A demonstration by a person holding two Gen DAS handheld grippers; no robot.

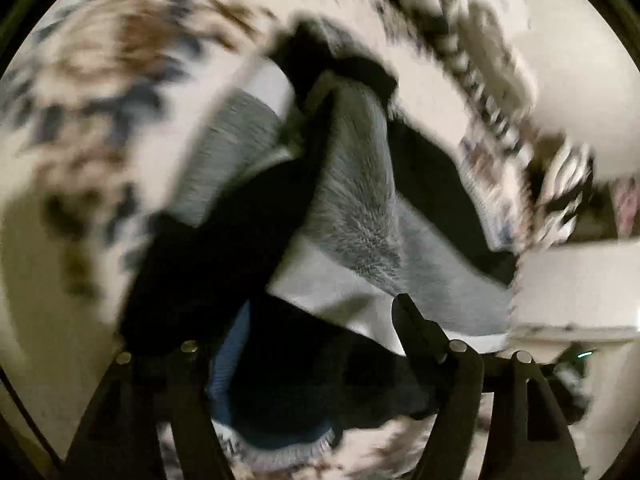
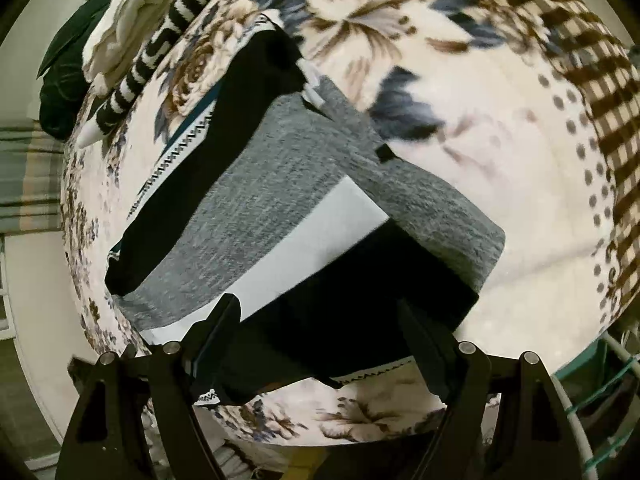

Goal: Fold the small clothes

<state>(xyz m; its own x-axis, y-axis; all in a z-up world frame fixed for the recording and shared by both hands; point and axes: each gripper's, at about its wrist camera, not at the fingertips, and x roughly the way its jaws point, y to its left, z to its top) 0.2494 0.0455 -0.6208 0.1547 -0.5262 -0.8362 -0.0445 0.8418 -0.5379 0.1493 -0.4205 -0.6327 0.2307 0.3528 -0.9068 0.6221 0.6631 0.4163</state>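
A small garment with grey, white and black panels [image 2: 280, 208] lies partly folded on a floral blanket [image 2: 500, 160]. My right gripper [image 2: 320, 312] is open, its fingers spread over the garment's near black edge. In the blurred left wrist view the same garment [image 1: 360, 200] hangs bunched and lifted. My left gripper [image 1: 320, 312] has its right finger [image 1: 416, 328] against the white panel. Its left finger is hidden under black cloth, so I cannot tell if it grips.
A cream folded cloth [image 2: 132, 12], a black-and-white striped piece [image 2: 160, 48] and a dark green item [image 2: 68, 76] lie at the blanket's far left edge. A checked border [image 2: 592, 92] runs along the right. A wire rack [image 2: 600, 400] stands at the lower right.
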